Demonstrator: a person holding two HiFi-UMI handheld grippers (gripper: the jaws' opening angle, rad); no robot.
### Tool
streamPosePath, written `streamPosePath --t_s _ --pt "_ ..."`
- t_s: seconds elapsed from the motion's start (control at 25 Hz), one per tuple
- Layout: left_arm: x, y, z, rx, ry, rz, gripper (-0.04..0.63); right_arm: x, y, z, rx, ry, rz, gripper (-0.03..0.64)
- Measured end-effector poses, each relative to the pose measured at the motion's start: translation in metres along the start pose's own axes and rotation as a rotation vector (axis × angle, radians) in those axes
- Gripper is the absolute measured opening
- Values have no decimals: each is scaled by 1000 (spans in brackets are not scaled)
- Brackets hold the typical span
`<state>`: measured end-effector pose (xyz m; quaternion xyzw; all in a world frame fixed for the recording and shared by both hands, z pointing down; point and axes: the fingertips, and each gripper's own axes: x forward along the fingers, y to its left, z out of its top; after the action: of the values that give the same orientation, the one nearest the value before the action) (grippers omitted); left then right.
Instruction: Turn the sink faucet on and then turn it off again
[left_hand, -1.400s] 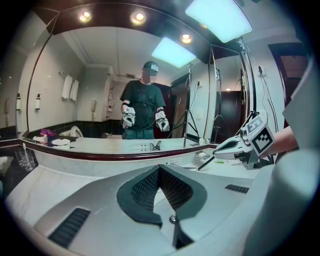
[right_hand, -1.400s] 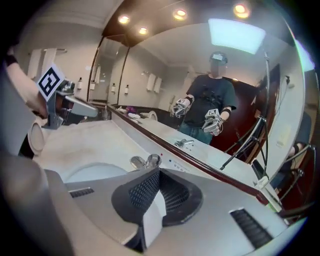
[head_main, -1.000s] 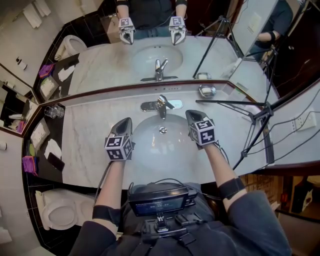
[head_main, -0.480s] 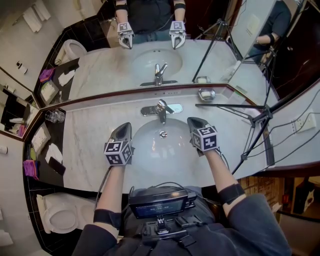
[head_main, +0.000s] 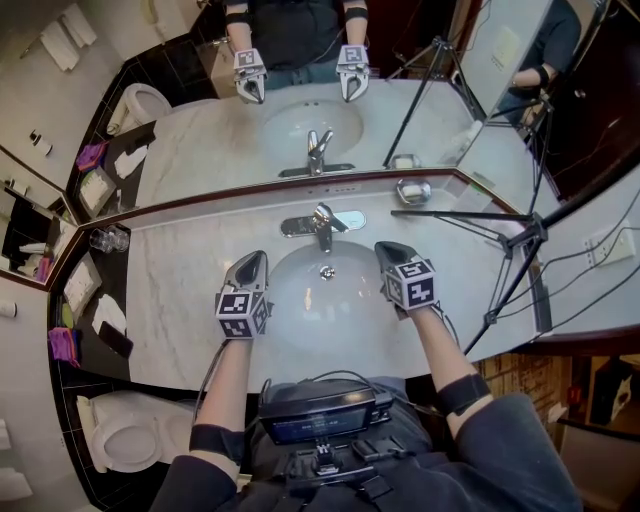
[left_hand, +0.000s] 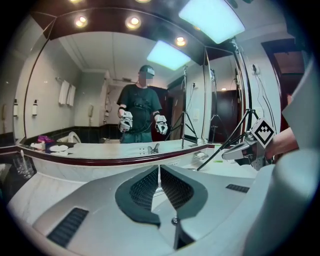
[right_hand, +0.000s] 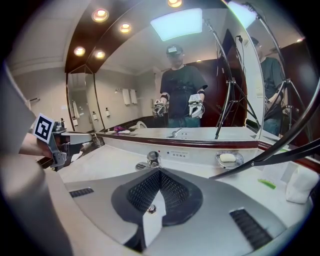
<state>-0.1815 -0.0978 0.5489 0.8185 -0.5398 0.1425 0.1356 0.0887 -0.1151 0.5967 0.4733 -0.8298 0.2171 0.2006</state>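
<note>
1. Left claw (head_main: 255, 258) and right claw (head_main: 385, 248) are hovering clenched and empty over the sink basin's (head_main: 300, 300) two sides.
2. Bench (head_main: 170, 290) is lying open around them; a tripod leg (head_main: 470, 213) is crossing its right part.
3. Faucet (head_main: 322, 222) is standing at the basin's back rim, ahead between them, spout pointing toward the person; right claw is seeming marginally nearer.

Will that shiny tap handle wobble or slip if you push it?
Probably not wobbly: the faucet stands on a metal plate on the marble counter and looks fixed. Its polished lever likely feels slippery, so a push might slide off. It should just pivot.
</note>
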Motion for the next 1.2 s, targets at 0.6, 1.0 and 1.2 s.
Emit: streamPosePath --t_s 0.6,1.0,1.2 --pt "92 -78 -18 505 156 -220 283 5 -13 -16 49 13 1 17" --pt "149 -108 -43 913 202 -286 302 6 -26 -30 64 45 -28 18" --pt "169 -119 -53 978 228 -309 302 7 -32 -34 71 56 -35 18"
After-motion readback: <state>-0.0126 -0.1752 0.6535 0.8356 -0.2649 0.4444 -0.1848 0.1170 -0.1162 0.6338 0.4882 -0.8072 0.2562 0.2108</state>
